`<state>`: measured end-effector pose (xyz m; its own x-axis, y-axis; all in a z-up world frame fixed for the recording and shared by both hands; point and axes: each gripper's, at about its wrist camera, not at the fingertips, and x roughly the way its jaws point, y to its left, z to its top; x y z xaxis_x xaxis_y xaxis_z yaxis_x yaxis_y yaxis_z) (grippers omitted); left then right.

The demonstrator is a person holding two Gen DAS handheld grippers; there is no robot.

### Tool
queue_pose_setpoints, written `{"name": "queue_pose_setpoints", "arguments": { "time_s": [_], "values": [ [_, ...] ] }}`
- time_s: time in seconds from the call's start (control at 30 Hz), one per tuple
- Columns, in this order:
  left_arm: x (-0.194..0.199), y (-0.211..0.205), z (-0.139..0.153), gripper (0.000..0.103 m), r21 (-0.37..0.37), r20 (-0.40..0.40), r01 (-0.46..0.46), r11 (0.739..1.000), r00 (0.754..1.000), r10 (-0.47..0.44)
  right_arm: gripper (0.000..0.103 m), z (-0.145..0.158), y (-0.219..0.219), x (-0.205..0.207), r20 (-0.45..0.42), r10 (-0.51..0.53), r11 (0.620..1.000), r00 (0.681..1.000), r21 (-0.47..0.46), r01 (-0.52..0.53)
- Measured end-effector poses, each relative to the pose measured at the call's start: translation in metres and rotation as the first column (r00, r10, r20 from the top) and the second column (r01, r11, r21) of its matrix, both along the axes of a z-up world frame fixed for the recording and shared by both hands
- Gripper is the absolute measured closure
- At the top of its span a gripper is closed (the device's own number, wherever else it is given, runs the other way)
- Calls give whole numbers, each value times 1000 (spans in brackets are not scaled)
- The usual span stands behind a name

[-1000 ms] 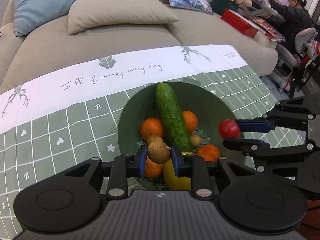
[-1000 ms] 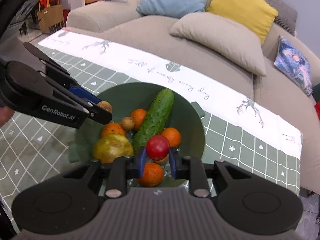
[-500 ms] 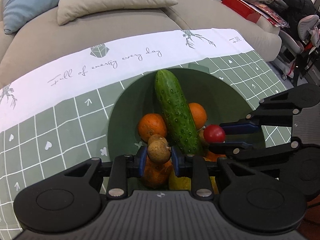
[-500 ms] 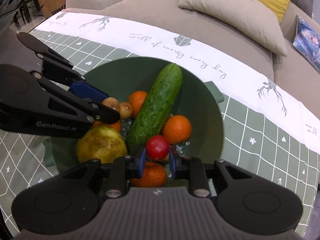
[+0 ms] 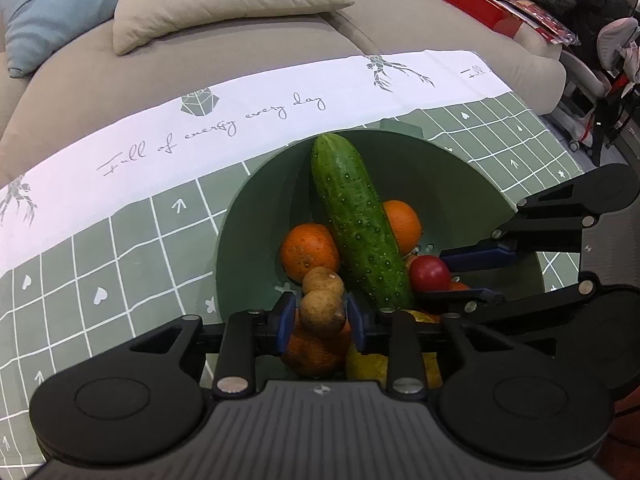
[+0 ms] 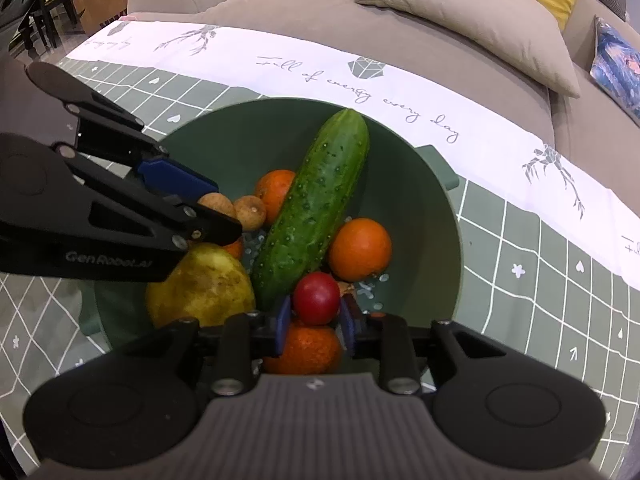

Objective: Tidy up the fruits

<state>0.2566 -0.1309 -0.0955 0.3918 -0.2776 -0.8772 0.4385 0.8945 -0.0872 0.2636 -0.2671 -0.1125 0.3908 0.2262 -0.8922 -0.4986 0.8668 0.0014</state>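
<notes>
Green bowl (image 6: 436, 208), smooth matte plastic, round, with small lug handles on its rim, sits on a green grid-print tablecloth (image 5: 100, 264) with a white lettered band. Inside: one long cucumber (image 6: 314, 208), dark green, pimpled skin, lying diagonally with its tip propped toward the far wall; round oranges (image 6: 360, 250) with dimpled peel on either side of it; a yellow pear-like fruit (image 6: 200, 286), blotched brown, at the near left as the right wrist camera sees it. Left gripper (image 5: 322, 316) is clamped on a small tan fruit (image 5: 322, 312), round, dull rough skin, held low over the bowl's near side; a second tan fruit (image 5: 323, 280) of the same kind lies just beyond it, touching or nearly so. Right gripper (image 6: 316, 314) is clenched on a small red fruit (image 6: 316, 298), smooth and glossy, held down among the pile just above an orange (image 6: 306, 346) and right beside the cucumber's near end. Blue pads (image 6: 283, 322) on black fingers. Beige fabric sofa (image 5: 240, 48) behind, with soft cushions.
</notes>
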Motion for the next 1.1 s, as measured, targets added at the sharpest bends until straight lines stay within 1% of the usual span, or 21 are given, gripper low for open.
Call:
{"name": "queue_pose_setpoints", "arguments": {
  "time_s": [0.03, 0.07, 0.17, 0.23, 0.27, 0.3, 0.37, 0.47, 0.5, 0.53, 0.63, 0.67, 0.7, 0.73, 0.8, 0.83, 0.87, 0.93, 1.0, 1.07, 1.1],
  "values": [
    [0, 1, 1, 64, 1, 0, -2, 1000, 1000, 2, 71, 1, 0, 0, 0, 2, 1000, 1000, 0, -2],
    [-1, 2, 3, 62, 1, 2, -6, 1000, 1000, 6, 70, 3, 1, -1, 6, 2, 1000, 1000, -3, -2],
    [-7, 7, 15, 62, -16, 19, -4, 1000, 1000, 4, 70, 15, 2, -4, 25, 2, 1000, 1000, -3, -2],
    [-13, 9, 28, 60, -22, 47, 6, 1000, 999, -5, 70, 27, 4, -8, 46, 1, 1000, 999, -4, -1],
    [-16, 11, 35, 56, -23, 65, 7, 1000, 998, -6, 69, 33, 5, -10, 57, 1, 1000, 998, -7, -1],
    [-20, 14, 43, 54, -22, 84, 5, 1000, 996, -4, 68, 40, 5, -12, 70, -2, 1000, 998, -11, 2],
    [-28, 21, 61, 54, -24, 129, 0, 1000, 992, 3, 58, 56, 6, -17, 100, -12, 1000, 995, -10, 13],
    [-42, 35, 91, 52, -29, 201, -25, 999, 979, 31, 50, 84, 7, -27, 157, -38, 999, 987, 10, 37],
    [-47, 39, 101, 50, -29, 227, -38, 999, 973, 43, 48, 94, 8, -30, 173, -49, 999, 984, 19, 46],
    [-54, 44, 111, 48, -31, 259, -53, 998, 964, 60, 45, 105, 9, -36, 192, -64, 998, 979, 33, 59],
    [-74, 57, 138, 38, -43, 335, -96, 994, 936, 105, 35, 132, 10, -54, 249, -104, 993, 963, 72, 89],
    [-82, 61, 146, 31, -48, 358, -114, 992, 925, 123, 31, 140, 9, -59, 262, -114, 992, 958, 86, 94],
    [-89, 66, 152, 26, -52, 380, -128, 990, 914, 138, 29, 148, 8, -66, 278, -127, 989, 952, 105, 101],
    [-97, 69, 158, 24, -56, 402, -140, 989, 903, 151, 26, 156, 9, -74, 293, -142, 986, 945, 125, 109],
    [-110, 77, 168, 18, -59, 439, -175, 983, 880, 183, 26, 168, 11, -87, 315, -169, 980, 934, 156, 124],
    [-117, 80, 172, 17, -61, 457, -195, 979, 867, 201, 24, 173, 13, -96, 325, -184, 976, 928, 173, 133],
    [-125, 84, 176, 15, -66, 477, -218, 974, 850, 222, 18, 177, 14, -103, 334, -197, 972, 922, 187, 141],
    [-140, 90, 182, 15, -82, 519, -245, 966, 817, 252, 13, 184, 17, -122, 364, -228, 963, 903, 223, 153],
    [-155, 93, 185, 14, -82, 559, -264, 961, 786, 263, 13, 187, 20, -142, 386, -256, 954, 886, 248, 168],
    [-169, 96, 187, 14, -72, 583, -297, 952, 762, 282, 13, 186, 24, -160, 403, -289, 945, 868, 263, 192],
    [-174, 98, 188, 14, -70, 590, -306, 949, 754, 287, 13, 185, 27, -170, 414, -306, 940, 857, 271, 205]
  ]
}}
